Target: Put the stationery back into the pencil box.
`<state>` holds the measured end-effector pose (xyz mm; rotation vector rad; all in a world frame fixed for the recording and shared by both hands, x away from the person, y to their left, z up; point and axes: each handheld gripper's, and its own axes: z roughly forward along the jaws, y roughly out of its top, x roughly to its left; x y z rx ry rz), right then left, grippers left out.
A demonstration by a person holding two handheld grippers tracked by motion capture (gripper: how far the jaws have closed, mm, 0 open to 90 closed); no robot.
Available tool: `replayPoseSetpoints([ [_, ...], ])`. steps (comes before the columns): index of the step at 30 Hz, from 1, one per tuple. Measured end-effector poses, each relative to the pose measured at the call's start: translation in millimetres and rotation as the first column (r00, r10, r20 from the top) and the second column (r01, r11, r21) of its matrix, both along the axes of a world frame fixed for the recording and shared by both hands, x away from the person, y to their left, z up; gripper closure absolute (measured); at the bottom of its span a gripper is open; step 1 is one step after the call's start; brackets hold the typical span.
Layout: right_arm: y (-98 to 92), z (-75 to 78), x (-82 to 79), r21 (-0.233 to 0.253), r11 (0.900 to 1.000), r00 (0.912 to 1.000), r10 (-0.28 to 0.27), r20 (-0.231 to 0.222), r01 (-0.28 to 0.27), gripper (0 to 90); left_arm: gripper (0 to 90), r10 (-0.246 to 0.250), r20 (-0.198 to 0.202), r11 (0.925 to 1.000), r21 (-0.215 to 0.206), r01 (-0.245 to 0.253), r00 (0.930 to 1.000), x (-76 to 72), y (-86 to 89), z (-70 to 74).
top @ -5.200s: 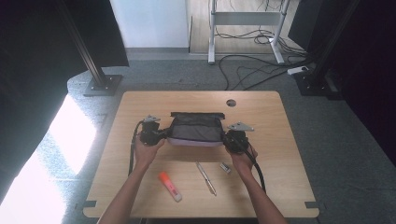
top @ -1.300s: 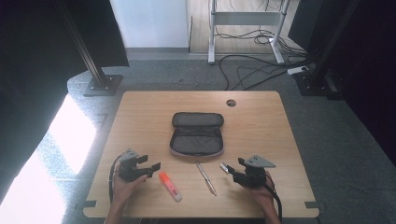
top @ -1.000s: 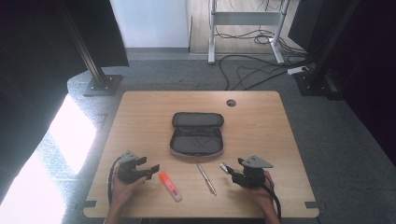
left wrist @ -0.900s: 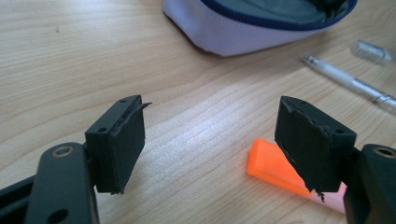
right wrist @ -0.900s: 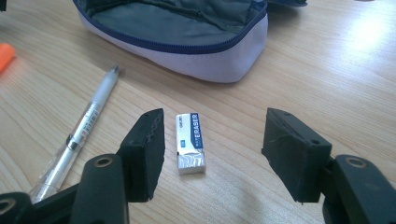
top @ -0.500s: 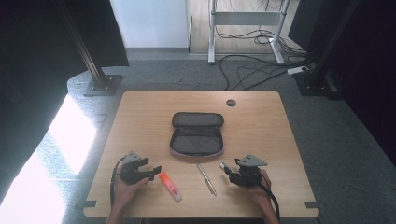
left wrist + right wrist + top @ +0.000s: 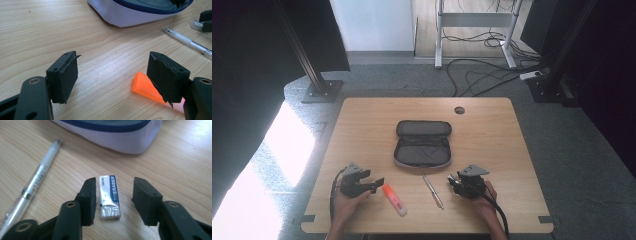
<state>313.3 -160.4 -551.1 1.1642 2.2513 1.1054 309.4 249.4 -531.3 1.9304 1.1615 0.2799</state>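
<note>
- The right gripper (image 7: 113, 195) sits low over the table (image 7: 362, 125) with its jaws apart, the eraser (image 7: 110, 196) lying flat between them; the left jaw is just beside the eraser's edge, the right jaw a little off it, and whether either pad touches it cannot be told.
- The eraser is wrapped in a white and blue sleeve printed with the word ERASER, and lies on the wood near the front wall of the pencil case (image 7: 112, 137).
- In the high view the right gripper (image 7: 455, 179) rests at the near right part of the table, held by the person's right hand (image 7: 482, 197).
- The pen (image 7: 32, 187), clear and white, lies on the table to the left of the right gripper, apart from the eraser.
- The left gripper (image 7: 112, 77) has its jaws wide apart with bare wood between them; the orange highlighter (image 7: 145, 87) lies partly behind its right jaw.
- In the high view the left gripper (image 7: 374, 184) points towards the highlighter (image 7: 393, 199), at the near left of the table.
- The pencil case (image 7: 423, 142) lies open in the middle of the table, well apart from both grippers.
</note>
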Motion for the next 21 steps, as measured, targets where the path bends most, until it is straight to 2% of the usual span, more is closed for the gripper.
replayPoseSetpoints([
  [3, 1.6, -1.1, -0.3, -0.029, 1.0, 1.0, 0.0, -0.002, 0.0, 59.3, 25.4, 0.006, 0.01, 0.9998, 0.017, -0.006, 0.9999, -1.3, 0.2, 1.7],
  [8, 3.7, -1.0, -1.3, -0.032, 0.999, 1.0, 0.009, 0.003, -0.009, 71.3, 25.4, 0.007, 0.014, 0.9999, 0.014, -0.007, 0.9999, -2.2, 0.7, 3.5],
  [15, 3.3, -0.3, -3.0, -0.03, 0.999, 0.9998, -0.022, 0.0, 0.022, 72.4, 25.4, 0.011, 0.021, 0.9999, 0.005, -0.012, 0.9997, -5.1, 2.9, 6.5],
  [21, -2.3, 6.2, -7.2, 0.019, 0.999, 0.9994, -0.031, 0.016, 0.03, 72.5, 25.4, 0.017, 0.028, 0.9999, -0.001, -0.017, 0.9995, -8.8, 4.4, 8.9],
])
